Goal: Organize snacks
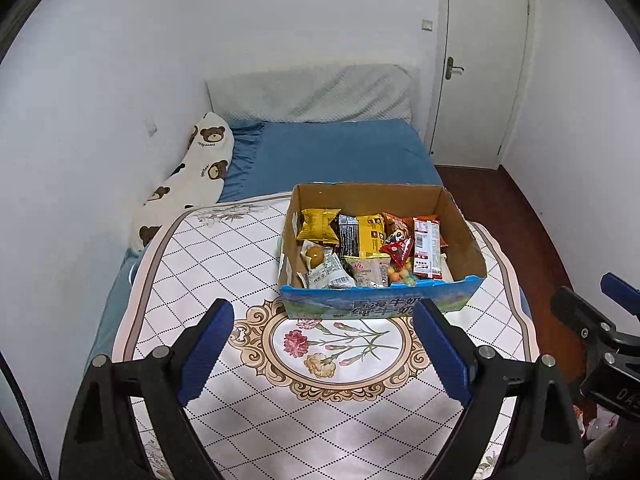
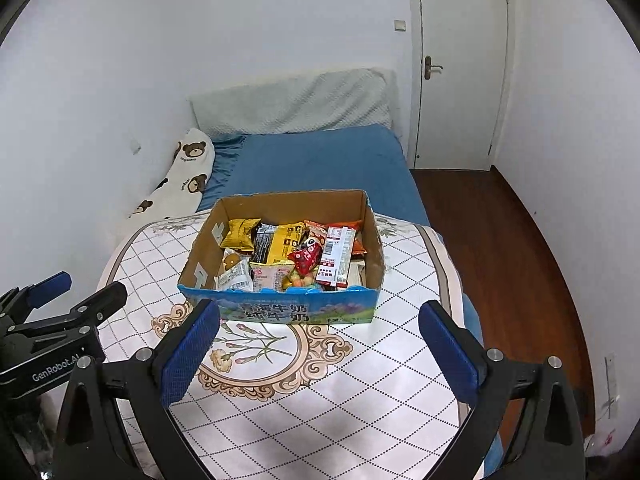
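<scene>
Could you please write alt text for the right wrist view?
An open cardboard box full of packaged snacks sits on a floral quilted mat at the foot of a blue bed. The right tool hangs open before it, empty, the left tool alongside.

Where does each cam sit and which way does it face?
Left wrist: on the left tongs, angled down over the quilt at the snack box; own open blue pads show, right tongs at right edge.
Right wrist: on the right tongs, same downward aim, box nearer centre-left; own open pads show, left tongs at left edge.
Shared: box, quilt, blue bed, door.
</scene>
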The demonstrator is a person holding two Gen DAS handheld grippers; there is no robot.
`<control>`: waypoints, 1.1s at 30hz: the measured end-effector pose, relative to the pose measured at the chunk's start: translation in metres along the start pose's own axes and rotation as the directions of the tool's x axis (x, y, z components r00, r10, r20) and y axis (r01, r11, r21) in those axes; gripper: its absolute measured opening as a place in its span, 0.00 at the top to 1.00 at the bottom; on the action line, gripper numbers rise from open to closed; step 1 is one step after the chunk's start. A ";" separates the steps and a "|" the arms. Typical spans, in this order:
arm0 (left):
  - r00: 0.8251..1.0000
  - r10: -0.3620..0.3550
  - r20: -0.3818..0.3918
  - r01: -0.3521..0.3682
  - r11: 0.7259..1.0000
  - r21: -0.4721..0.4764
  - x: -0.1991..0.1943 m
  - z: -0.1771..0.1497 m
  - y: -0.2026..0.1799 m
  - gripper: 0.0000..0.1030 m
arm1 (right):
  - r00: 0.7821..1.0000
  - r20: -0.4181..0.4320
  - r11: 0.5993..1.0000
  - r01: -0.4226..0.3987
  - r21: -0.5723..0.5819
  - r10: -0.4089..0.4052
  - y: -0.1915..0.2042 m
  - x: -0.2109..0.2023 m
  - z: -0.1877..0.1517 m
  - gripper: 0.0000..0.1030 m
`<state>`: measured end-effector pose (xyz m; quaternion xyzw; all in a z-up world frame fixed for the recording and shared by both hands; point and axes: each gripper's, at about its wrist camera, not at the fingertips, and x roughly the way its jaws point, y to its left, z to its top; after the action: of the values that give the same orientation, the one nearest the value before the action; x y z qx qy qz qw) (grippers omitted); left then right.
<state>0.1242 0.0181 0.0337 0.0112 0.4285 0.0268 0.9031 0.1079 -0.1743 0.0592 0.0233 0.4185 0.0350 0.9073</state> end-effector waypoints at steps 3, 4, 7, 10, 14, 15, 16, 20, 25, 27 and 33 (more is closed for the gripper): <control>1.000 0.005 -0.003 -0.005 1.000 0.001 0.004 0.000 -0.001 0.11 | 1.000 -0.005 1.000 0.008 0.007 -0.008 -0.002 0.006 0.000 0.02; 1.000 0.004 -0.007 -0.004 1.000 0.000 0.007 0.001 -0.001 0.11 | 1.000 -0.003 1.000 0.008 0.011 -0.008 -0.002 0.008 0.001 0.02; 1.000 0.014 -0.007 -0.014 1.000 0.004 0.016 0.003 -0.003 0.11 | 1.000 0.005 1.000 0.026 0.014 -0.026 -0.004 0.018 0.004 0.02; 1.000 0.018 -0.007 -0.018 1.000 0.003 0.027 0.009 -0.005 0.11 | 0.999 0.005 0.999 0.035 0.022 -0.035 -0.006 0.031 0.010 0.02; 0.999 0.041 -0.002 -0.041 0.999 0.008 0.042 0.017 -0.008 0.11 | 0.998 0.012 0.998 0.055 0.026 -0.055 -0.009 0.047 0.018 0.02; 0.999 0.043 -0.009 -0.043 0.999 0.008 0.047 0.019 -0.008 0.11 | 0.998 0.014 0.998 0.062 0.025 -0.062 -0.010 0.051 0.020 0.02; 0.999 0.041 -0.014 -0.041 0.999 0.005 0.051 0.021 -0.009 0.11 | 0.998 0.014 0.998 0.065 0.026 -0.066 -0.011 0.055 0.022 0.01; 0.998 0.047 -0.029 -0.047 0.999 0.007 0.067 0.027 -0.012 0.11 | 0.997 -0.002 0.997 0.075 0.028 -0.075 -0.014 0.072 0.027 0.01; 0.998 0.052 -0.042 -0.052 0.999 0.009 0.083 0.032 -0.015 0.11 | 0.996 -0.022 0.996 0.085 0.029 -0.084 -0.016 0.089 0.030 0.01; 0.998 0.042 -0.053 -0.042 0.999 0.006 0.088 0.032 -0.016 0.11 | 0.996 -0.033 0.996 0.082 0.030 -0.081 -0.016 0.096 0.030 0.01; 0.997 0.020 -0.075 -0.020 1.000 0.002 0.100 0.031 -0.017 0.01 | 0.996 -0.052 0.996 0.080 0.027 -0.078 -0.015 0.104 0.029 0.01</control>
<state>0.2114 0.0067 -0.0248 0.0152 0.4621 0.0358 0.8860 0.1985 -0.1810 -0.0018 0.0191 0.4425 -0.0063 0.8966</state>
